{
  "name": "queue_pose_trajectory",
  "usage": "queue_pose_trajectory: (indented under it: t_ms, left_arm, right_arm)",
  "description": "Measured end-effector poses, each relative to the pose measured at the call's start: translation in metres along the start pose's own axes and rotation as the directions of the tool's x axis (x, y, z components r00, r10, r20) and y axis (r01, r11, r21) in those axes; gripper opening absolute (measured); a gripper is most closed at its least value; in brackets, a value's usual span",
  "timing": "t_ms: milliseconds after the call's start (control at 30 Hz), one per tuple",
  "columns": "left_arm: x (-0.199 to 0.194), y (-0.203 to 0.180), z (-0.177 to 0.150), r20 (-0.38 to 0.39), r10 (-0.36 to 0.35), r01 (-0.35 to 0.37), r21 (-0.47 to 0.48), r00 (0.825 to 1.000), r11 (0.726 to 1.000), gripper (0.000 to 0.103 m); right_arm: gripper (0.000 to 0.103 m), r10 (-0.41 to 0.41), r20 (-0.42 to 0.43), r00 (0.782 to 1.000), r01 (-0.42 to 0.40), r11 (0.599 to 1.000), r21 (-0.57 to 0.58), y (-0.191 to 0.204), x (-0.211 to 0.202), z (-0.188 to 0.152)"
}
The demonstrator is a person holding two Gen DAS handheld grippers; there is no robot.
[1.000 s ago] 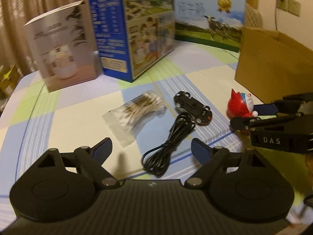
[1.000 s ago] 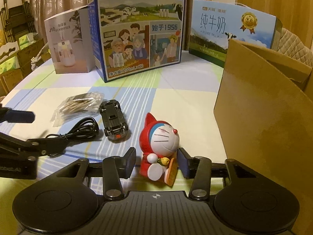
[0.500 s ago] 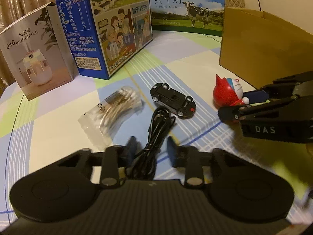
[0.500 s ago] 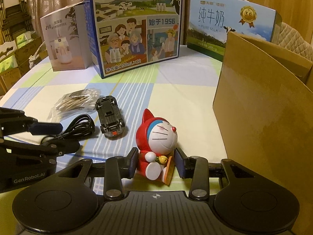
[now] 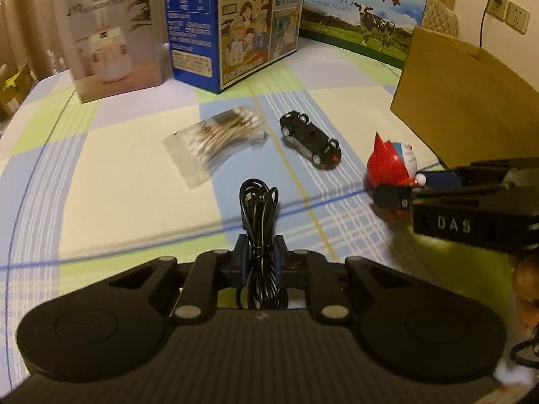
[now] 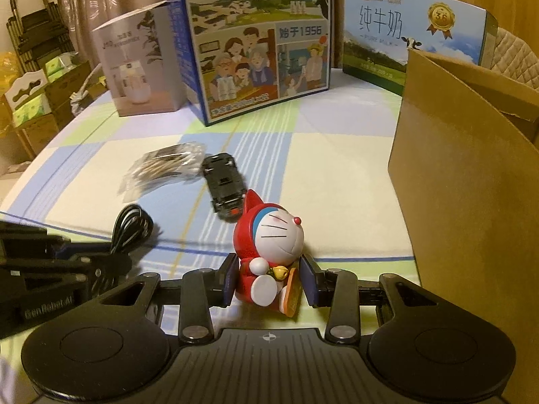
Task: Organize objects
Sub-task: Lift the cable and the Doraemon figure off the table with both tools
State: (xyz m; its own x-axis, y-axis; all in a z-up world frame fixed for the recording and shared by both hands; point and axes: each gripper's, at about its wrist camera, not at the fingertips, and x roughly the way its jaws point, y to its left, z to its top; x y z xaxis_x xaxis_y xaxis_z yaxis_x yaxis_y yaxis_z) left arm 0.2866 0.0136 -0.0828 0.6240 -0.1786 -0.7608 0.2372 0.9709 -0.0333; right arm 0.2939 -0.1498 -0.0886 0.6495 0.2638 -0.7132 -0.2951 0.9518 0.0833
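Note:
My left gripper [image 5: 259,252] is shut on a coiled black cable [image 5: 258,202], whose loop sticks out ahead of the pads over the checked tablecloth. My right gripper [image 6: 269,279] is shut on a red and white cat figurine [image 6: 273,245], its pads against the figurine's lower body. From the left wrist view the figurine [image 5: 390,165] shows at the right, between the right gripper's fingers [image 5: 387,198]. Beyond lie a black toy car [image 5: 311,144] and a clear bag of cotton swabs [image 5: 215,138]. The cable [image 6: 131,225] and the left gripper [image 6: 84,259] show at the left of the right wrist view.
An open brown cardboard box [image 6: 471,202] stands close on the right. At the back stand a humidifier box [image 5: 111,33], a tall blue milk carton [image 5: 242,23] and a flat milk carton [image 5: 360,17]. The table's rounded edge runs along the left.
The left jaws, wide apart a second ago, have come together on the cable. The right jaws have narrowed onto the figurine, which now leans slightly.

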Motion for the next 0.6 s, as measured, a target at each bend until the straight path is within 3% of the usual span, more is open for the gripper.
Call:
queue_pose_trajectory:
  t_ms: [600]
  left_arm:
    - [-0.097, -0.024, -0.034, 0.08, 0.043, -0.031, -0.141, 0.996, 0.99, 0.011]
  right_arm:
    - [0.036, 0.062, 0.028, 0.998, -0.064, 0.997, 0.041, 0.022, -0.102, -0.032]
